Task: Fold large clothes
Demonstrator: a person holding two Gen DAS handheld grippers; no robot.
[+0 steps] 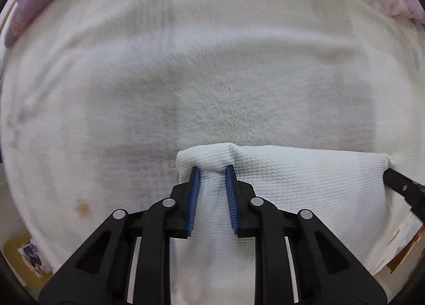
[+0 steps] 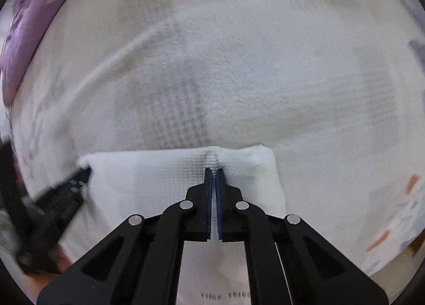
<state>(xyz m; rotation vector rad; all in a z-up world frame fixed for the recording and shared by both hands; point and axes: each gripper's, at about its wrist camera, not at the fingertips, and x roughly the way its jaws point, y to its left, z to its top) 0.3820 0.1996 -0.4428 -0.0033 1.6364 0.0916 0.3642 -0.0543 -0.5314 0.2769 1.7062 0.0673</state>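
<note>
Garment (image 1: 292, 180) hung mid-fold over the blanket (image 1: 212, 79); my left gripper (image 1: 212, 169) and right gripper (image 2: 213, 171) both pinched its top edge. Next, I reckoned, lay it flat.

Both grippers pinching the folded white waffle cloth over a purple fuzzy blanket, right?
Not quite: the fuzzy blanket under it is white; purple fabric shows only at the edge, per both wrist views. The left gripper and right gripper do pinch the folded white waffle cloth.

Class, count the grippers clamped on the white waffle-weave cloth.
2: left gripper near the cloth's left corner, right gripper near its right corner.
</note>
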